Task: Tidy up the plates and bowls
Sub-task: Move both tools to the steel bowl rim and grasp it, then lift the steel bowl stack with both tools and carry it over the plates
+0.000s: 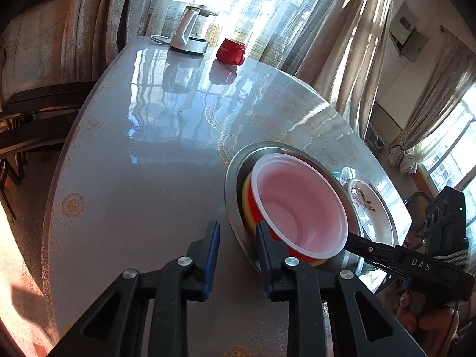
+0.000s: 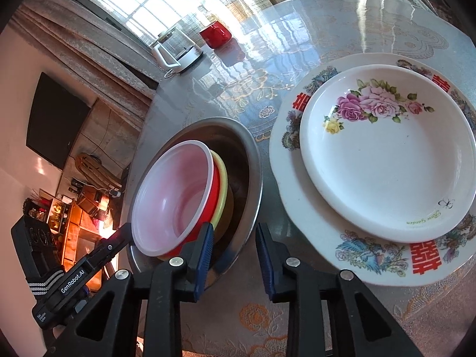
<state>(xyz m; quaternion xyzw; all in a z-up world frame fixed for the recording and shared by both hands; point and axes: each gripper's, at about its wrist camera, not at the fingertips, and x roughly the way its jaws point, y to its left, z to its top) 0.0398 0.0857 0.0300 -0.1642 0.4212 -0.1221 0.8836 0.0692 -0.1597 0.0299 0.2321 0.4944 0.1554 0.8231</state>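
A red bowl with a white rim (image 1: 297,208) (image 2: 175,196) sits tilted in a yellow bowl (image 2: 222,187), both inside a wide metal basin (image 1: 235,175) (image 2: 250,160). My left gripper (image 1: 238,238) is open, its fingers apart beside the basin's near rim. My right gripper (image 2: 235,238) is open over the basin's edge, and its finger shows in the left wrist view (image 1: 374,250) touching the red bowl's rim. A white rose plate (image 2: 386,151) lies stacked on a larger patterned plate (image 2: 297,202); both show in the left wrist view (image 1: 366,202).
A glossy round table (image 1: 154,148) carries a white kettle (image 1: 193,29) (image 2: 175,50) and a red mug (image 1: 230,50) (image 2: 215,35) at its far side. Dark chairs (image 1: 32,113) stand left of the table. Curtained windows lie behind.
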